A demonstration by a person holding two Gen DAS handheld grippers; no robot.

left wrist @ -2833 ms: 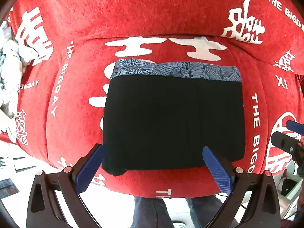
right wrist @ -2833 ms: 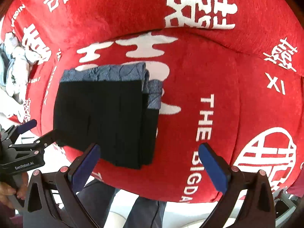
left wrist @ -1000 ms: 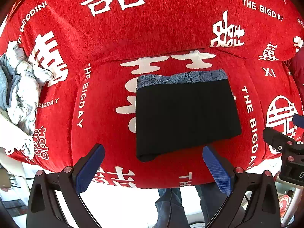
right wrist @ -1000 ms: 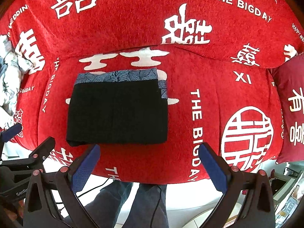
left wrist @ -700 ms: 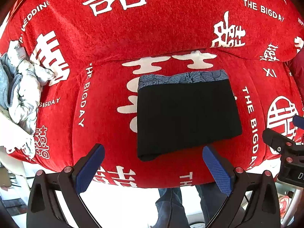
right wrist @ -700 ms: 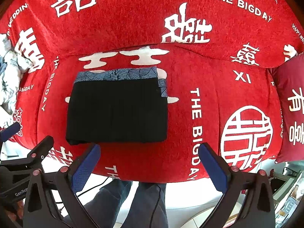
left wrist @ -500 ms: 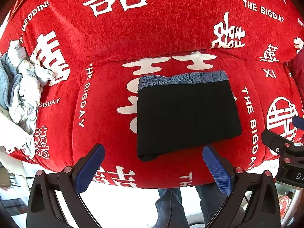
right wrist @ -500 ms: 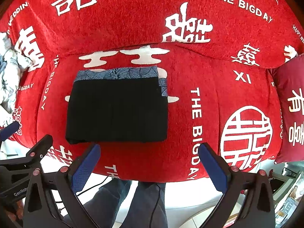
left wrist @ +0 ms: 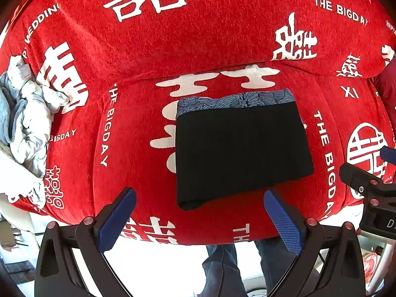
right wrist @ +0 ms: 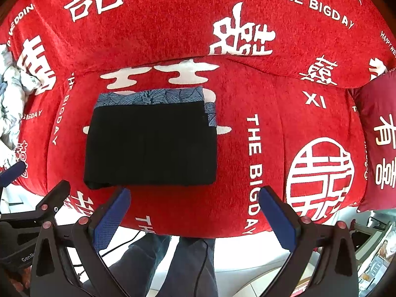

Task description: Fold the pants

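Pants [left wrist: 242, 153]: black with a blue leaf-patterned band. Sofa cover [left wrist: 138, 113]: red with white lettering. Hand-held gripper pads [left wrist: 116, 219]: blue.

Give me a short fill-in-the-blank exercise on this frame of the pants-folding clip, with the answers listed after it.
1. The folded pants lie on a sofa cover whose colour is ____.
2. Both the left gripper and the right gripper are ____, and neither touches the pants.
3. Along the far edge of the black pants runs a patterned band whose colour is ____.
4. The crumpled pale cloth lies to the ____ of the pants.

Missing words: red; open; blue; left
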